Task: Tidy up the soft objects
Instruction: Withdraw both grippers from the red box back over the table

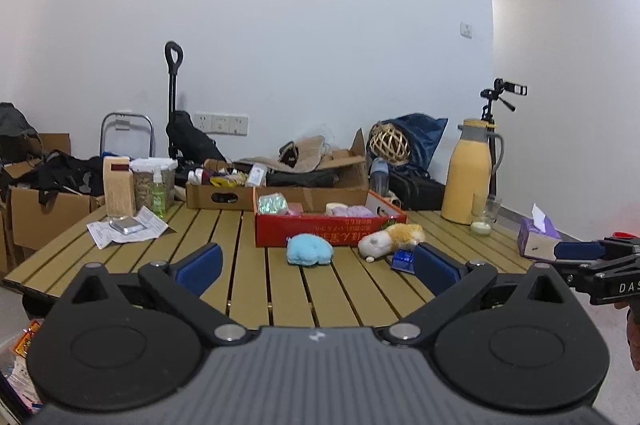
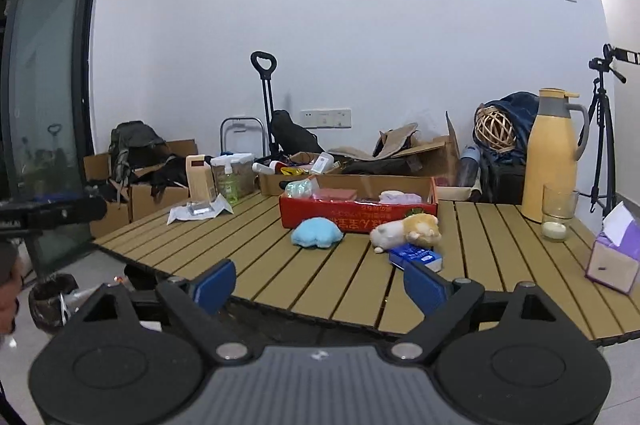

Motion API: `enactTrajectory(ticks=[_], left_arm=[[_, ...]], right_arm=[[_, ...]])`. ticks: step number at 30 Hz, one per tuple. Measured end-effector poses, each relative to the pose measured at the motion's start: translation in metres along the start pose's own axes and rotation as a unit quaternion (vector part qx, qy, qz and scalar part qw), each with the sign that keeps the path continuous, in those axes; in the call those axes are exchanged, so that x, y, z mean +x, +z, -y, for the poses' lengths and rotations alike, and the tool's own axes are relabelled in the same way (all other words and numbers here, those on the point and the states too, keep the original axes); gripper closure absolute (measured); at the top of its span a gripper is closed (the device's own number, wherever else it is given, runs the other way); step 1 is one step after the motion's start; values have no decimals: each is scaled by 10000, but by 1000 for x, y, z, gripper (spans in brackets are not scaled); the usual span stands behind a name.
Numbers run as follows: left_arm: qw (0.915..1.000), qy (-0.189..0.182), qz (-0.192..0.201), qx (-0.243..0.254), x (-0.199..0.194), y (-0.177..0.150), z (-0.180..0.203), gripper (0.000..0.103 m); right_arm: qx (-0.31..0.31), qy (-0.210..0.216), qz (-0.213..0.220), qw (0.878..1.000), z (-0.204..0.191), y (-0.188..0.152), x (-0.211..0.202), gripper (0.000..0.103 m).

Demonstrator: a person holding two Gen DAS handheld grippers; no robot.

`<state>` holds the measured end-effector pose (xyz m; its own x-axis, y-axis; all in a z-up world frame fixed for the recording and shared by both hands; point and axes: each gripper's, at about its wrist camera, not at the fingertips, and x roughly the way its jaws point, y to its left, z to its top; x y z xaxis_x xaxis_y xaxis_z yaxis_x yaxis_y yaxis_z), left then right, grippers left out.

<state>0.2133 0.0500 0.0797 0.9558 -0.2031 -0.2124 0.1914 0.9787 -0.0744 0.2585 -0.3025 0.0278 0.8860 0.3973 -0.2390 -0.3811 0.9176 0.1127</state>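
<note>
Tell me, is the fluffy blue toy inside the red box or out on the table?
Out. The blue plush toy lies on the slatted table, just in front of the red cardboard box.

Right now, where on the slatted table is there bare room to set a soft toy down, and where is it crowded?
Free: the near slats of the table, in front of the blue plush, and the stretch between the papers and the red box. Crowded: around the orange-and-white plush and blue packet, and the far edge.

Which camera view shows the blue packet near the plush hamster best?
The right wrist view: the blue packet lies almost whole before the plush hamster. In the left wrist view, a finger of the left gripper hides part of the packet.
</note>
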Motion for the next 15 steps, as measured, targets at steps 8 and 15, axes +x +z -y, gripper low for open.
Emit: enactTrajectory(ticks=[8,15], left_arm=[[9977,-65,-625,-257,88,-16,-17,0],[9901,-58,-1209,-712,221,-16,-51,5]], right_arm=[[155,-44,-353,9992,13,-5,83,14],[474,193,-725,9961,34,10,194,23]])
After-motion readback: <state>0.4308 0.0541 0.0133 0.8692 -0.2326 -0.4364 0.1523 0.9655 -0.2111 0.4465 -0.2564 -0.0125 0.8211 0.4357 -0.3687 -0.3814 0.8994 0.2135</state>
